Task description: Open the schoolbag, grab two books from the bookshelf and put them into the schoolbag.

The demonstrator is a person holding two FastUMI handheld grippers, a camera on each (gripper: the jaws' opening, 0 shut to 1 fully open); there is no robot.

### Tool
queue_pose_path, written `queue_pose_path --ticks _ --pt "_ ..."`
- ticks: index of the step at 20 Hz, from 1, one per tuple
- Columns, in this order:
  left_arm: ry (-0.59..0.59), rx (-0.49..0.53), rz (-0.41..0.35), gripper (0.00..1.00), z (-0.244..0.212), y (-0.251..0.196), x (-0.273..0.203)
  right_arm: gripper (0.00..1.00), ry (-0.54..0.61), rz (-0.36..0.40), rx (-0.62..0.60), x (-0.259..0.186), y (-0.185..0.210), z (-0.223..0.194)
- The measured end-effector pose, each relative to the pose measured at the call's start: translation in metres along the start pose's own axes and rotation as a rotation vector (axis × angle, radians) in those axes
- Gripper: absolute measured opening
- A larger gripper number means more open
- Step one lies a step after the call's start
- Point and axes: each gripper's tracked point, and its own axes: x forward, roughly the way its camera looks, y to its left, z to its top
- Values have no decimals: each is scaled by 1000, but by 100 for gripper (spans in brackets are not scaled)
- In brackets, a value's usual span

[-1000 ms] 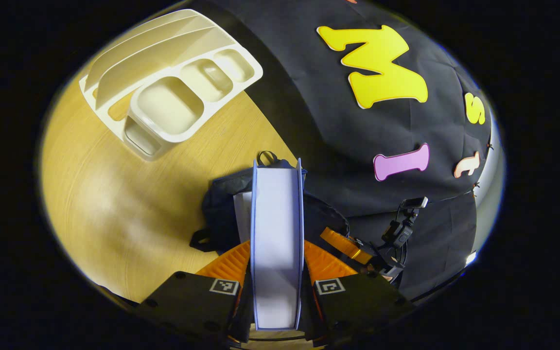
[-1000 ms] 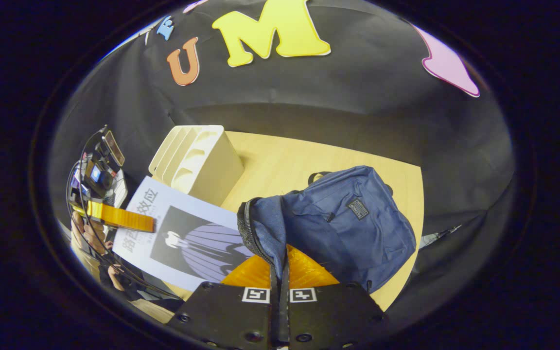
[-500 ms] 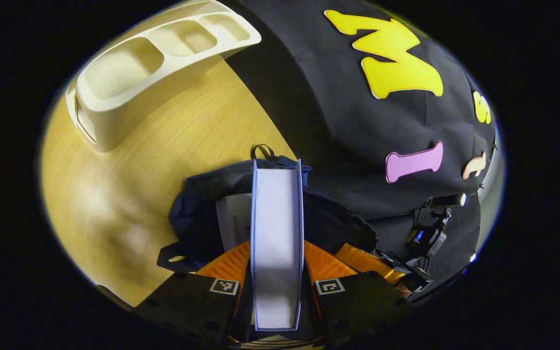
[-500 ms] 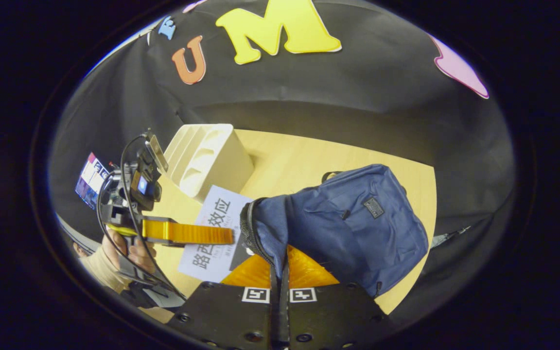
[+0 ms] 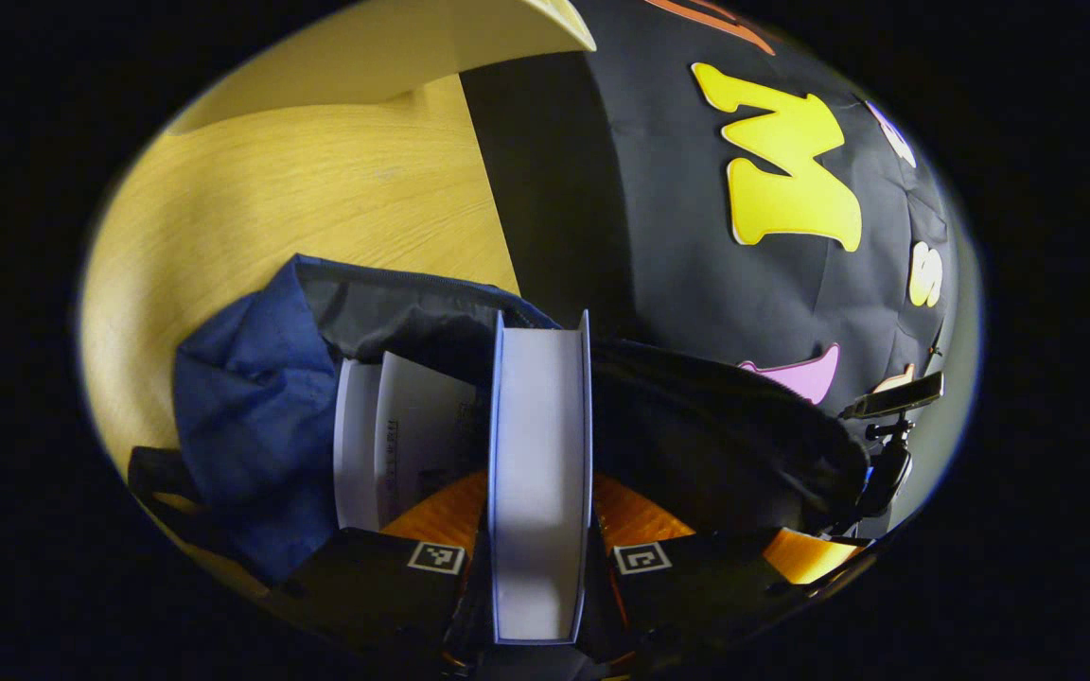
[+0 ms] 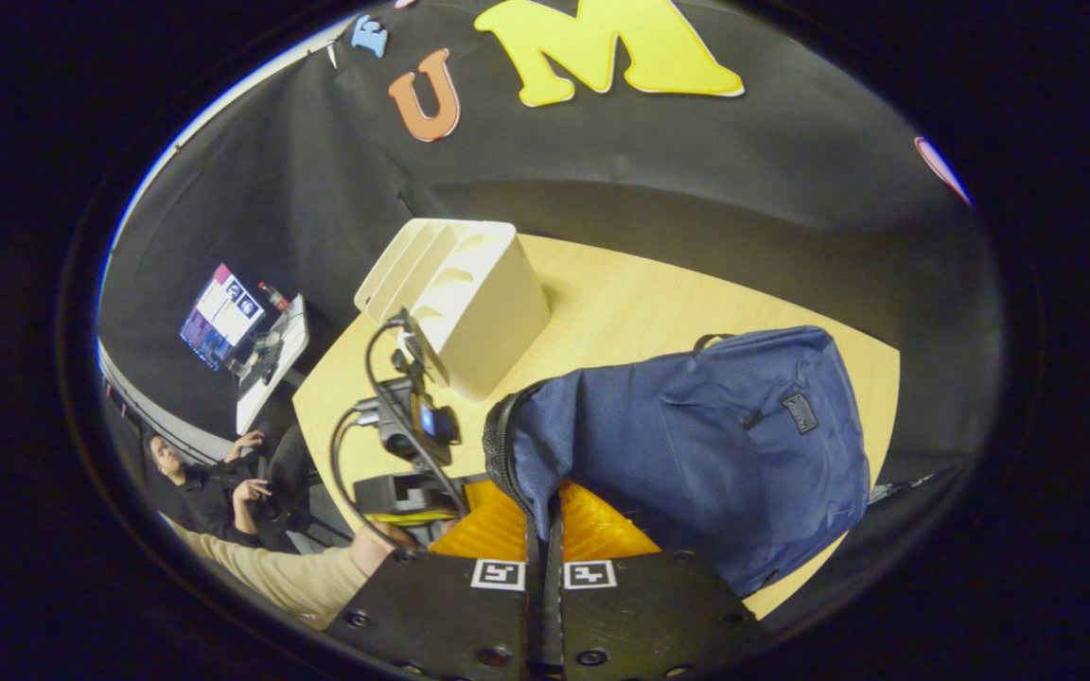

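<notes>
book (image 5: 538, 473) inside open schoolbag (image 5: 252, 426)

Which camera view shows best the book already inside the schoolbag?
The left gripper view: the white book stands in the open schoolbag, beside the book held by the left gripper. The right gripper view gives the schoolbag's blue outside.

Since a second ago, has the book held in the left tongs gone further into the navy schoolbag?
Yes. The pale-covered book has gone down into the navy fabric schoolbag: the bag's mouth now surrounds it, and the cream plastic bookshelf has slid toward the left gripper view's top edge.
</notes>
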Motion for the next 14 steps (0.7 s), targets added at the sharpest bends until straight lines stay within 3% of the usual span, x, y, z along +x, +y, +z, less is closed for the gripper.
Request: queue_pose_path --ticks 3,4,5,9,10,11,14 --pt "1 -30 -28 43 -8 6 24 1 6 19 -8 -1 1 -2" --pt "6 -50 -39 48 -11 9 31 0 14 26 13 -1 0 -3" --pt "5 -61 -47 43 -12 10 37 0 13 31 20 -1 1 -2" --pt "10 -49 -58 43 -15 11 45 0 12 44 58 -2 -2 -5" --pt "14 -59 -62 48 -15 11 45 0 6 50 76 0 -3 -4" --pt "24 -73 -60 43 -15 12 44 0 0 53 89 1 -4 -4" --pt "61 -89 -21 48 -19 12 40 0 -8 80 122 0 -6 -7"
